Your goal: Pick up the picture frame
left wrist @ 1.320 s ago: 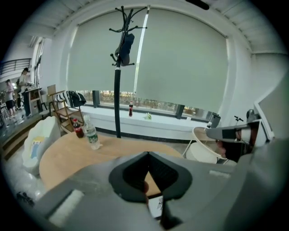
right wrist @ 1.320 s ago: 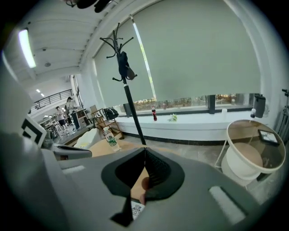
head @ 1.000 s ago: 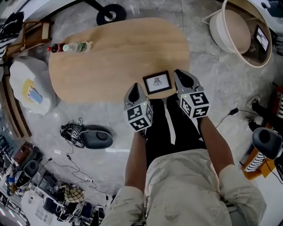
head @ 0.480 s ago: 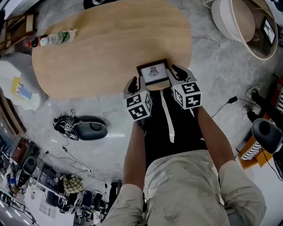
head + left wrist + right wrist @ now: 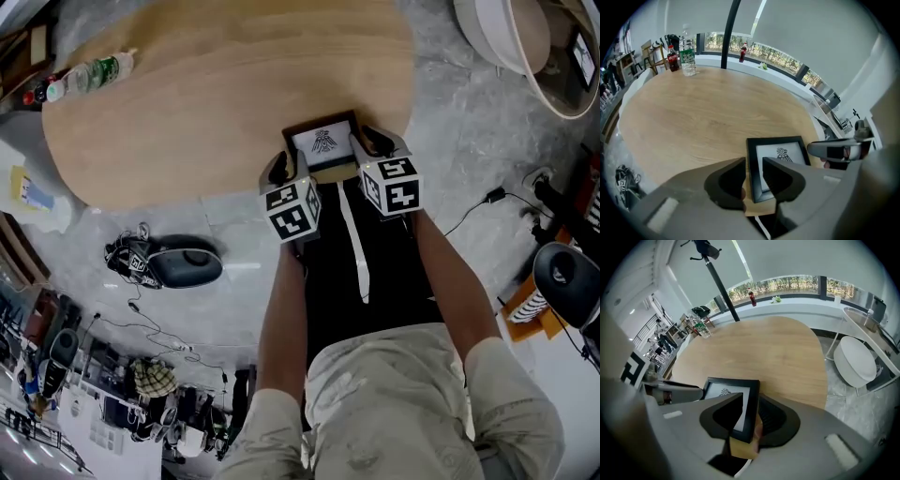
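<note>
- Oval wooden table point(image 5: 206, 103) before you, pale grain.
- Grey marbled floor point(image 5: 459, 141) under you.
- Long window band point(image 5: 797, 284) behind it, daylight and greenery.
- Round white chair point(image 5: 855, 363) to your right.

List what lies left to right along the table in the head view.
Bottles → left gripper → picture frame → right gripper. Both grippers' jaws have just been opening, each with a side edge of the frame between them.

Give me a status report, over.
Left gripper, right gripper: jaws just opened, not gripping, each astride one side of the picture frame. Frame flat at table edge. Nothing blocking.
</note>
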`<state>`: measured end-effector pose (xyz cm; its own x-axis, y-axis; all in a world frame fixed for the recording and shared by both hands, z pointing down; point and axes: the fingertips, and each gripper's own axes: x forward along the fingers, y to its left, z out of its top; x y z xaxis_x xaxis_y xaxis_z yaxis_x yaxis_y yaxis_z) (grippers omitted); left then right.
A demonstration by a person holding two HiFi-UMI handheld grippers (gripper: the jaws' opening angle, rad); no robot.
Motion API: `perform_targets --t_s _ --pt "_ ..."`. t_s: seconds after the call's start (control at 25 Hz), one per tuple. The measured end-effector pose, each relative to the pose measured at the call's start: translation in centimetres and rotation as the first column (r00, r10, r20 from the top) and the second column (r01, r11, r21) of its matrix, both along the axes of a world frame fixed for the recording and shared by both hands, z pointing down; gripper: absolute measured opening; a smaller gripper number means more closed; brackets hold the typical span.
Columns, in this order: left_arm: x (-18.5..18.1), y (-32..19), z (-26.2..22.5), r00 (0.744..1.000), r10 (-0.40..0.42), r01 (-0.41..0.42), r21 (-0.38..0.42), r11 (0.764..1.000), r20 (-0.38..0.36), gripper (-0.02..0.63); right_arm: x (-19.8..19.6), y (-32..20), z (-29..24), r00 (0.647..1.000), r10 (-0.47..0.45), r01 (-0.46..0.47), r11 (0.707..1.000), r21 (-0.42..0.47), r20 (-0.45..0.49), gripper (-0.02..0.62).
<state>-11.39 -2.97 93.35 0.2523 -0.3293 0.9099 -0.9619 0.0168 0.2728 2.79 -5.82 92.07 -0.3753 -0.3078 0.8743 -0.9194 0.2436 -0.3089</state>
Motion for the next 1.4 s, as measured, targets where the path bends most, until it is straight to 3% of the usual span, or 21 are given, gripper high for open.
perform_targets --t_s 0.32,0.44,0.72,1.04,1.4 --pt "-0.2 0.1 1.7 1.000 -0.004 0.003 -0.049 0.999 -0.010 0.123 -0.3 0.9 2.1 1.000 0.004 -0.005 0.998 -0.069 -0.022 0.078" --pt "0.1 0.2 1.6 1.000 0.016 -0.017 -0.070 0.997 -0.014 0.087 -0.4 1.0 2.2 0.999 0.031 -0.032 0.996 -0.086 -0.012 0.078" --pt "0.1 0.3 1.7 1.000 0.012 -0.013 -0.080 0.997 -0.014 0.084 -0.5 1.1 2.3 0.999 0.030 -0.033 0.997 -0.073 -0.036 0.074" --pt "0.6 -0.9 -0.8 0.999 0.043 -0.044 -0.030 0.999 -0.017 0.084 0.2 0.3 0.0 0.998 0.062 -0.063 0.997 -0.032 -0.028 0.072" --pt "1.9 -3.5 -7.5 0.997 0.079 -0.079 0.072 0.994 0.002 0.084 1.5 -1.7 -6.5 0.994 0.106 -0.106 0.993 0.056 -0.006 0.072"
